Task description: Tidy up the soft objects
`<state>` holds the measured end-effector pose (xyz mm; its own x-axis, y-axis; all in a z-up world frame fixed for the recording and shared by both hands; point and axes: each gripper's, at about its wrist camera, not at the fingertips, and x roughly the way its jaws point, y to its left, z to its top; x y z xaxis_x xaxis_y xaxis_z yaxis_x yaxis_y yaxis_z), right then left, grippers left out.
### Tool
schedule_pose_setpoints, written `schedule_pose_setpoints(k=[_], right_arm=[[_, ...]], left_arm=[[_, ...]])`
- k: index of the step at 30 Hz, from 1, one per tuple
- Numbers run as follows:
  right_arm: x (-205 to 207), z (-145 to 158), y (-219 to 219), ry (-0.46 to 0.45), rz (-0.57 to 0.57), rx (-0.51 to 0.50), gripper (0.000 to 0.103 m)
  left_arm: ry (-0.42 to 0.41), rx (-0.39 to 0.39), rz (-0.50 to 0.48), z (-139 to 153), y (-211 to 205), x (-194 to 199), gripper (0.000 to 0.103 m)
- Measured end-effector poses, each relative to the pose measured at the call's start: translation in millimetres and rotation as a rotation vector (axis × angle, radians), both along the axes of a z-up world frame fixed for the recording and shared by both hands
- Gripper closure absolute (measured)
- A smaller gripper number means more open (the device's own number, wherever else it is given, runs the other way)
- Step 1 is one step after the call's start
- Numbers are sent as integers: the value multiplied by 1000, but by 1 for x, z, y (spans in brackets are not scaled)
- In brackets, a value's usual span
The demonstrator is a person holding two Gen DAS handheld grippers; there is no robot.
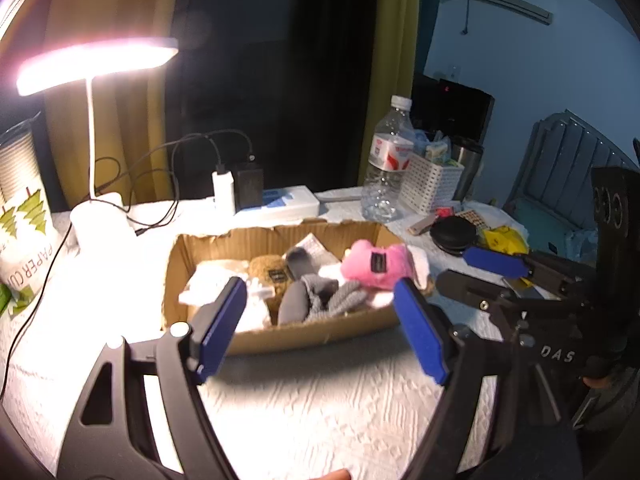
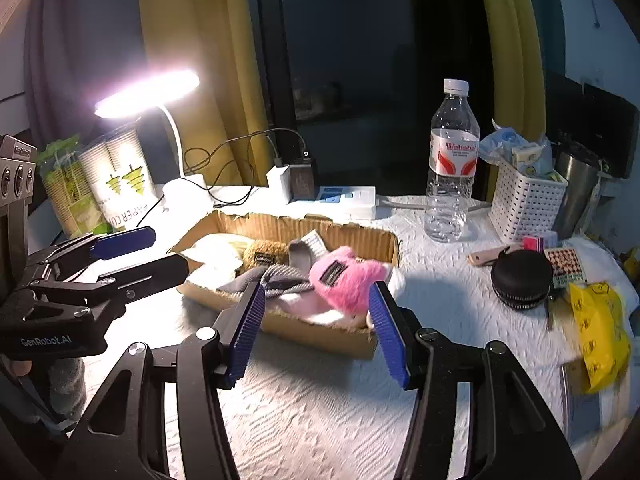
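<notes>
A shallow cardboard box (image 1: 208, 248) (image 2: 328, 334) sits on the white cloth and holds soft things. A pink plush toy (image 1: 376, 266) (image 2: 344, 280) lies at its right end. A brown plush (image 1: 272, 272) (image 2: 264, 254), grey knitted fabric (image 1: 340, 300) (image 2: 276, 278) and white soft pieces (image 1: 216, 276) (image 2: 216, 254) lie beside it. My left gripper (image 1: 320, 308) is open and empty, just in front of the box. My right gripper (image 2: 316, 308) is open and empty, in front of the box's right end near the pink toy.
A lit desk lamp (image 1: 96, 64) and a paper-cup pack (image 1: 24, 216) stand at the left. A power strip (image 1: 288, 202), water bottle (image 2: 452, 164), white basket (image 2: 524, 200), steel cup (image 2: 576, 188), round black case (image 2: 520, 278) and yellow bag (image 2: 600, 332) crowd the back and right.
</notes>
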<state>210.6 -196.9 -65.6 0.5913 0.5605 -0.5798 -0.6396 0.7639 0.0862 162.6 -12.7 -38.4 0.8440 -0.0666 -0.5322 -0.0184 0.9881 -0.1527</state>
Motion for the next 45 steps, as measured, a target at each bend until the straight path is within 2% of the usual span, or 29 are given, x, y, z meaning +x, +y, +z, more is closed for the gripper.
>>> schedule_pose_setpoints(k=[11,19,24,33,37,45], right_arm=[[-40,-12,-2,16,5,-15,46],[-68,-18,1,14,11,-23,46],[-87,-6,-1,-17,11,-15,46],[-120,34,-10,-106,-18,17,42],[-131,47,-15,-137,-24,29,41],[-147,58,-24,-166,-32,41,41]], left_arm=[[16,-29,7,-11,-2,-43,26],[-2,-15,26,-8,-2,-73,26],[-22,-8,26,2,-4,-91,26],[-107,48,63,36,-8,-129,25],[-133,70,85,49,-10,-143,9],[-170,95,97,65,-15,-165,8]])
